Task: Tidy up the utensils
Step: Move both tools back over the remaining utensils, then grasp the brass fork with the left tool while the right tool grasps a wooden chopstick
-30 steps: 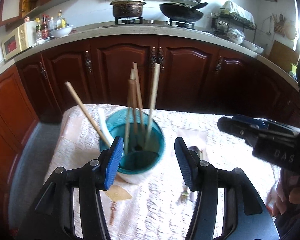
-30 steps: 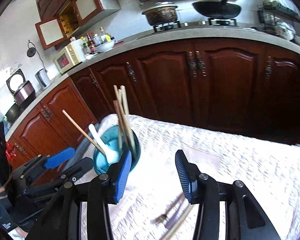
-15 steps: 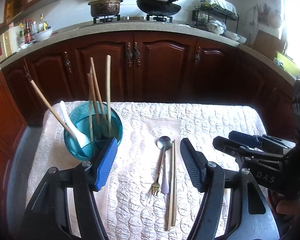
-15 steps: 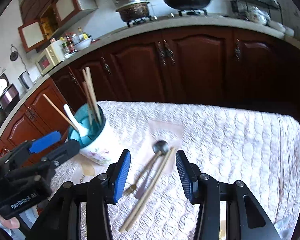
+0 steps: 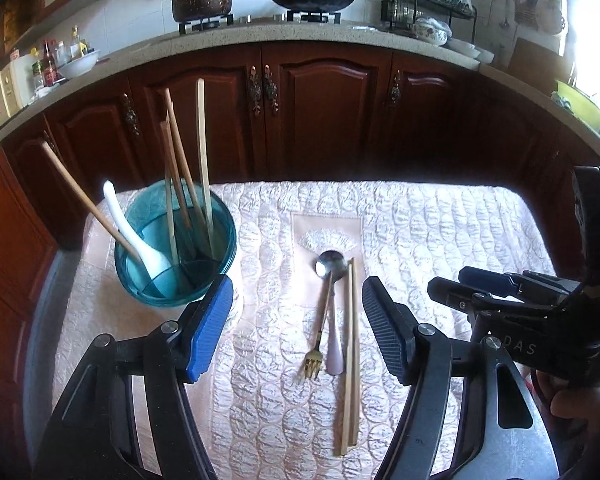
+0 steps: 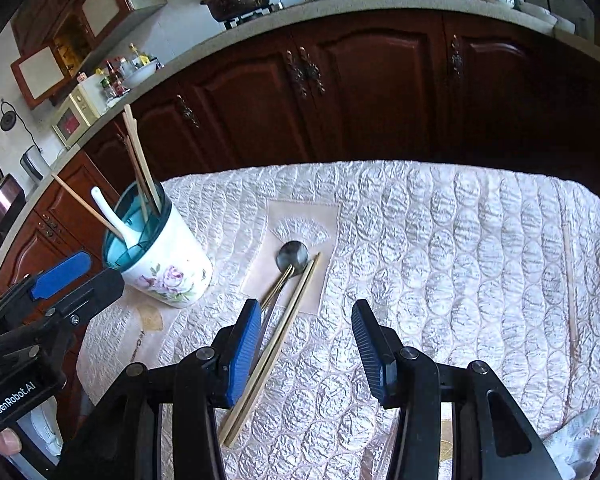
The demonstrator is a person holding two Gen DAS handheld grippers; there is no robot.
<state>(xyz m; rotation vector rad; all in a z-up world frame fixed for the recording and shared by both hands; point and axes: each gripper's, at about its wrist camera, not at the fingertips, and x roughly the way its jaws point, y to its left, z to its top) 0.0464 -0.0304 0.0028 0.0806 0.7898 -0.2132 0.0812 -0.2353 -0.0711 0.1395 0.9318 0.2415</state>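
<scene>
1. The view from the left gripper (image 5: 296,328) has swung off the holder (image 5: 176,248) and onto the loose utensils. A second ago the blue-rimmed holder sat right between its fingers; now it stands to the left of the left finger, and the fork (image 5: 318,328), spoon (image 5: 332,304) and pair of chopsticks (image 5: 351,344) lie on the quilted cloth (image 5: 440,232) in the gap.
2. Its jaws have just been opening and now stand spread wide, with nothing pinched; the utensils lie below, untouched.
3. The right gripper (image 6: 304,344) has dropped and tilted toward the same cluster. A second ago it looked mostly at the cabinets (image 6: 380,92) and the holder; now the cloth fills its view and the chopsticks (image 6: 276,340) run under its left finger. Its jaws are partly spread and hold nothing.
4. The holder (image 6: 160,256), white with a flower print, stands upright near the table's left edge, already carrying several chopsticks and a white spoon (image 6: 112,216).
5. One more single stick (image 6: 570,284) lies well apart, near the right edge of the cloth.
6. My reading: one delivery to the holder looks finished and both grippers are turning to the next pick. The fork, spoon and chopsticks touch or overlap, so taking one without dragging its neighbours will need care.
</scene>
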